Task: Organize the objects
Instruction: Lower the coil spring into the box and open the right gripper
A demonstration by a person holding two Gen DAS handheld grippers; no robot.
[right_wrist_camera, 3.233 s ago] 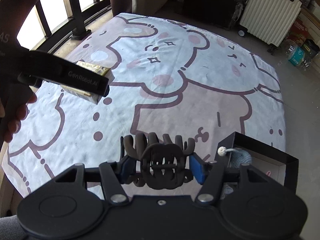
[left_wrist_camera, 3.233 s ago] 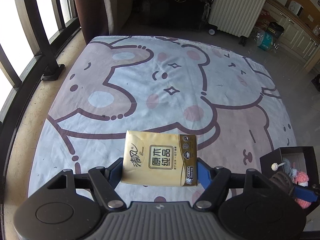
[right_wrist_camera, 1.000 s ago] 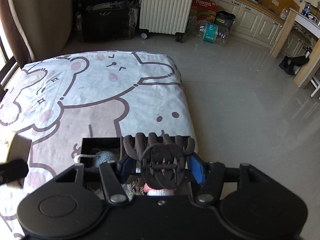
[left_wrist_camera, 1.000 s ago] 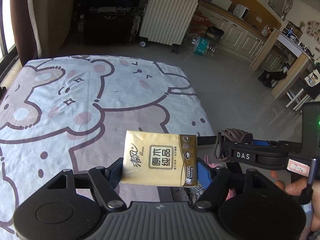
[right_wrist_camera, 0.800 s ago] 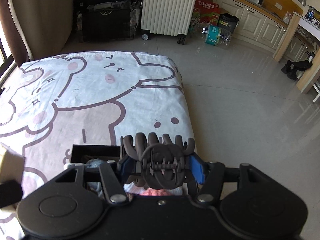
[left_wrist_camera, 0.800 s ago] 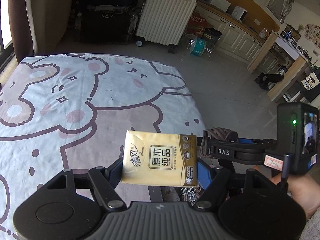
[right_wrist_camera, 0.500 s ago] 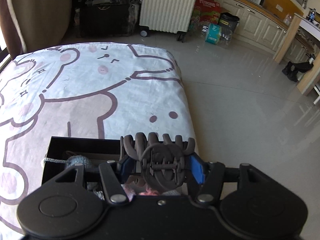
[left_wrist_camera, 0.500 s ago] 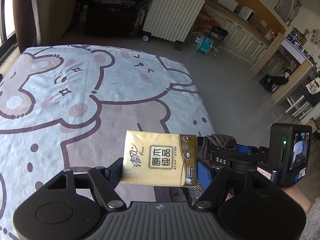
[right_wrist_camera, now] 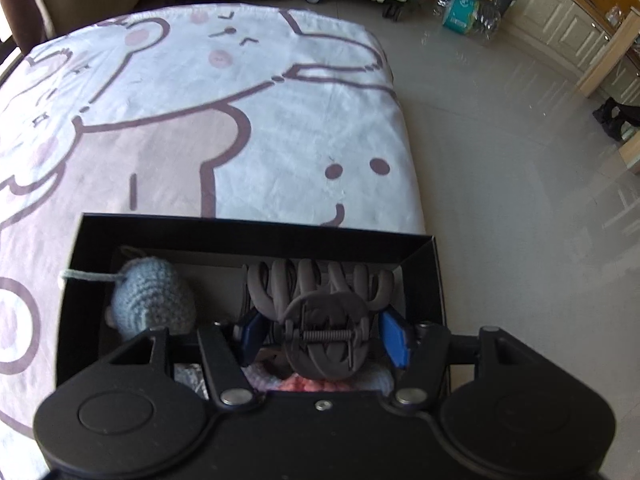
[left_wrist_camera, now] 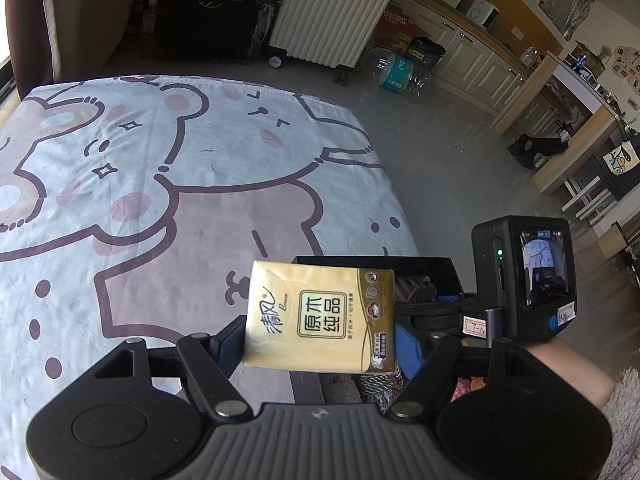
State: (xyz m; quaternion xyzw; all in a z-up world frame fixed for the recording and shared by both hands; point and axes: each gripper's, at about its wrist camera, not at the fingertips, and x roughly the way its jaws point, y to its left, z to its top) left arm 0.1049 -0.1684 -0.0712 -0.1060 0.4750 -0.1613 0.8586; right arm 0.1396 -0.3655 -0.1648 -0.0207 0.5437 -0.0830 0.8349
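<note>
My left gripper point(left_wrist_camera: 320, 340) is shut on a yellow tissue pack point(left_wrist_camera: 316, 316) and holds it in the air beside the black box point(left_wrist_camera: 440, 268). My right gripper point(right_wrist_camera: 324, 332) is shut on a dark brown claw hair clip point(right_wrist_camera: 320, 316) and holds it inside the black box point(right_wrist_camera: 256, 236), just above its contents. A blue-grey crocheted toy point(right_wrist_camera: 152, 304) with a string lies in the box's left half. Pink and white knitted items point(right_wrist_camera: 316, 384) show under the clip. The right gripper also shows in the left wrist view point(left_wrist_camera: 436, 308), with its camera point(left_wrist_camera: 524, 276).
The box stands at the right edge of a cartoon bear blanket point(right_wrist_camera: 200, 100) on the floor. Grey tiled floor point(right_wrist_camera: 520, 200) lies to the right. A white suitcase point(left_wrist_camera: 332, 12), water bottles point(left_wrist_camera: 400, 72) and cabinets stand far back.
My right gripper has moved forward and down, bringing the hair clip into the black box. My left gripper has swung toward the box with the tissue pack still held.
</note>
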